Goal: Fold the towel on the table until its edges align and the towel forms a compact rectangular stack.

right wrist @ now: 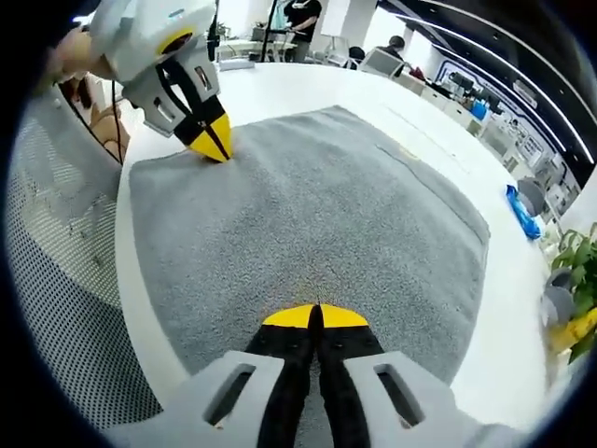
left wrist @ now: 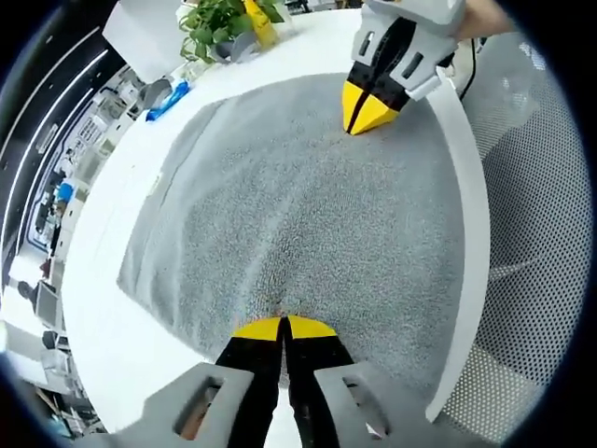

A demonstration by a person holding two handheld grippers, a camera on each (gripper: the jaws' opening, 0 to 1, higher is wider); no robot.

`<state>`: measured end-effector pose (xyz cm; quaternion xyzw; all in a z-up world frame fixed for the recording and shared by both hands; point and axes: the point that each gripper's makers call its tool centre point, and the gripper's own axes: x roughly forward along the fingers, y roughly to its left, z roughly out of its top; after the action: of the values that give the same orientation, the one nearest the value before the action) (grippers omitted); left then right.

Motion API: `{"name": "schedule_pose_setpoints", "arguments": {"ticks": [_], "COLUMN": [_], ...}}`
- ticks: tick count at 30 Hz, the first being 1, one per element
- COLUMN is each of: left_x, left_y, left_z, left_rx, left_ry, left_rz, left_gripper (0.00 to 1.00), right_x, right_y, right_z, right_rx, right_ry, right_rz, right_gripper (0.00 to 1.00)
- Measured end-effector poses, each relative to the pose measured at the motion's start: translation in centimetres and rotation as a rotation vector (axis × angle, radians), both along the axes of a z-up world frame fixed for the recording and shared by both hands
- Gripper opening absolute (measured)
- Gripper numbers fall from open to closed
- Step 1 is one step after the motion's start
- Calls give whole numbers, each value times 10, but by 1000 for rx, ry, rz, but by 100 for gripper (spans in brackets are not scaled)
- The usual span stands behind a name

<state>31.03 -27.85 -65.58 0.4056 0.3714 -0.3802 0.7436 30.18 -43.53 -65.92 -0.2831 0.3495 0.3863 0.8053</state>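
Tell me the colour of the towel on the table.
The towel is plain grey, with no pattern; the right gripper view shows it best, spread on the white table.

Left tool [left wrist: 283,328] jaws closed — right tool [right wrist: 315,317] likewise.

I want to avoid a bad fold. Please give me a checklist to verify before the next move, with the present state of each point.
1. Left gripper jaws closed on towel edge: closed, ok; cloth between the tips, cannot tell.
2. Right gripper jaws closed on the edge: closed, ok; cloth between the tips, cannot tell.
3. Towel lies flat on table: ok.
4. Both grippers on the same near side of the towel: ok.
5. Far side free of things: ok; blue object and plant lie off the cloth.
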Motion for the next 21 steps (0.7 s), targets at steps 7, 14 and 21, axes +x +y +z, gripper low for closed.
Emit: {"name": "schedule_pose_setpoints", "arguments": {"ticks": [7,14,21], "left_x": [2,4,5], "left_y": [1,1,2], "left_z": [0,0,1], "left_rx": [-69,-65,-131], "left_ry": [4,-44,-30], "left_rz": [72,42,89], "left_gripper": [1,1,1], "right_x": [0,0,-1], "right_y": [-1,-1,0], "right_z": [1,2,1], "right_rx": [84,175,194], "right_ry": [-7,4,9], "right_rz": [13,-11,-8], "right_gripper": [0,0,0]}}
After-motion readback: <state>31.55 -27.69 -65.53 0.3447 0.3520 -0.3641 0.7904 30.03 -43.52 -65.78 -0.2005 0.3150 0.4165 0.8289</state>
